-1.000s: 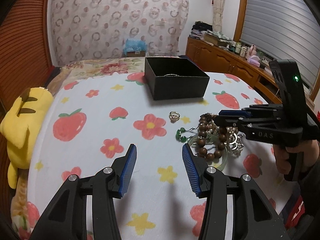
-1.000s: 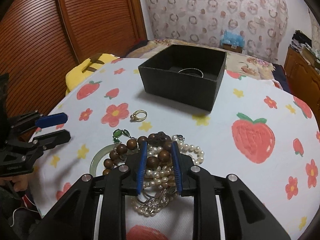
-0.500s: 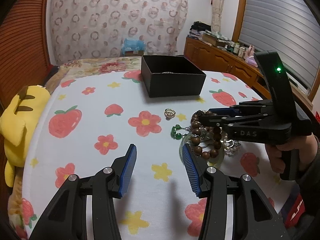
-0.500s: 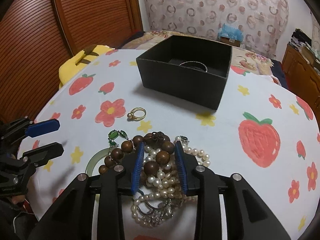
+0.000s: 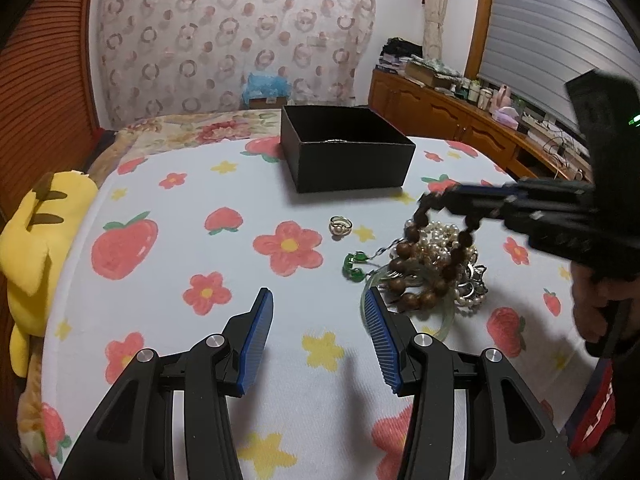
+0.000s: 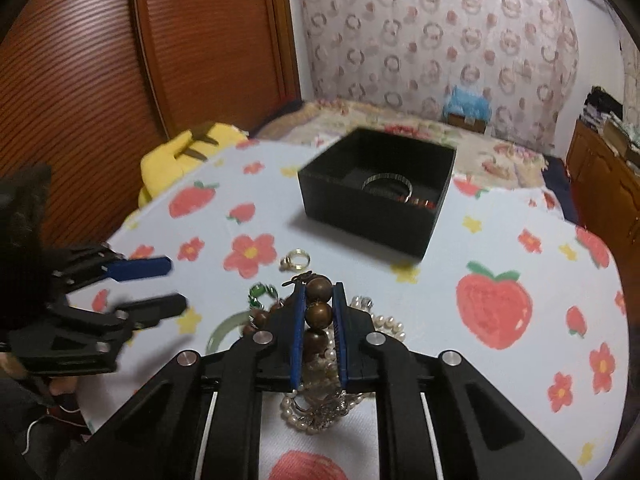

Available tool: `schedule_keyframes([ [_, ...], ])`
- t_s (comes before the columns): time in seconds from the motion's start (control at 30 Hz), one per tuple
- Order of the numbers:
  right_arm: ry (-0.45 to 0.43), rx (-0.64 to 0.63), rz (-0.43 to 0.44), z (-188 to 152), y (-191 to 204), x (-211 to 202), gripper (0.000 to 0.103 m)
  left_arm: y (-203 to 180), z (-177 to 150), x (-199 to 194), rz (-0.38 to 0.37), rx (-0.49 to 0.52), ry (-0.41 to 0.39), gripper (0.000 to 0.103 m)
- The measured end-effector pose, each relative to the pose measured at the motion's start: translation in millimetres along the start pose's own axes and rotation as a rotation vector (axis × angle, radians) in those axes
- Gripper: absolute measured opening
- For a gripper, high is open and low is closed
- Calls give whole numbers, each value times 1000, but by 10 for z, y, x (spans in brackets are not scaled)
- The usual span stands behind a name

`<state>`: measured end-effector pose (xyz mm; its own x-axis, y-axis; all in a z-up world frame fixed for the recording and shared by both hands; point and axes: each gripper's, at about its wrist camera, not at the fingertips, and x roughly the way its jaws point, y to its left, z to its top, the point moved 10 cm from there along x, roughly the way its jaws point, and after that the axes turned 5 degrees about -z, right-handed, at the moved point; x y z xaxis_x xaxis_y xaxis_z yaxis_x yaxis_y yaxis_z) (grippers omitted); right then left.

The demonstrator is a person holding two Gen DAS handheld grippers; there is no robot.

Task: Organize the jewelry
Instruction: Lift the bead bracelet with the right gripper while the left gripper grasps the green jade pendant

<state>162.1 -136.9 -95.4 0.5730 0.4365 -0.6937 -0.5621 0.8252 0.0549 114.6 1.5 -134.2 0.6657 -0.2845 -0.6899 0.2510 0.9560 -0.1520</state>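
My right gripper (image 6: 319, 296) is shut on a brown wooden bead bracelet (image 6: 319, 313) and lifts it off the jewelry pile; in the left wrist view the bracelet (image 5: 416, 280) hangs from the right gripper (image 5: 448, 200). Under it lie a pearl necklace (image 5: 440, 236), a pale green bangle (image 5: 444, 320), a green stone piece (image 5: 354, 266) and silver pieces. A gold pearl ring (image 5: 340, 226) lies apart on the cloth. The black box (image 5: 344, 154) stands beyond and holds a silver bangle (image 6: 386, 186). My left gripper (image 5: 318, 332) is open and empty, near the pile's left side.
The table (image 5: 160, 280) wears a white cloth with strawberries and flowers. A yellow plush toy (image 5: 32, 248) sits at its left edge. A wooden cabinet (image 5: 460, 116) with clutter stands at the right, a patterned curtain (image 5: 232, 40) behind.
My right gripper closed on the wooden bead bracelet and raised it off the pile toward the box. My left gripper stayed open and shifted only slightly.
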Motion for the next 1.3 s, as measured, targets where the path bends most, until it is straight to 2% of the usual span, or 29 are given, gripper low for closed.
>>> schedule_keyframes([
  [0.13, -32, -3, 6, 67, -26, -156, 15, -29, 64, 89, -19, -5, 12, 46],
  [0.33, -26, -6, -7, 21, -64, -142, 15, -129, 215, 258, -71, -7, 38, 45],
  [0.6, -22, 18, -19, -31, -135, -47, 15, -247, 263, 612, -128, 20, 134, 36],
  [0.63, -23, 23, -19, -31, -145, -47, 15, -255, 242, 645, -132, 26, 148, 31],
  [0.73, -26, 27, -19, -38, -162, -53, 15, -301, 243, 707, -148, 39, 163, 30],
  [0.8, -26, 28, -16, -43, -162, -52, 15, -301, 264, 723, -140, 46, 167, 29],
  [0.87, -26, 28, -19, -41, -166, -53, 15, -293, 271, 762, -129, 50, 179, 22],
  [1.17, -25, 33, -15, -72, -178, -47, 15, -280, 321, 862, -93, 101, 196, 21],
  [1.2, -25, 33, -15, -71, -178, -46, 15, -281, 319, 862, -92, 109, 195, 20],
  [1.23, -25, 33, -16, -74, -179, -46, 15, -286, 315, 860, -99, 111, 195, 12],
  [1.3, -25, 32, -15, -78, -179, -46, 15, -305, 299, 857, -109, 116, 198, 9],
])
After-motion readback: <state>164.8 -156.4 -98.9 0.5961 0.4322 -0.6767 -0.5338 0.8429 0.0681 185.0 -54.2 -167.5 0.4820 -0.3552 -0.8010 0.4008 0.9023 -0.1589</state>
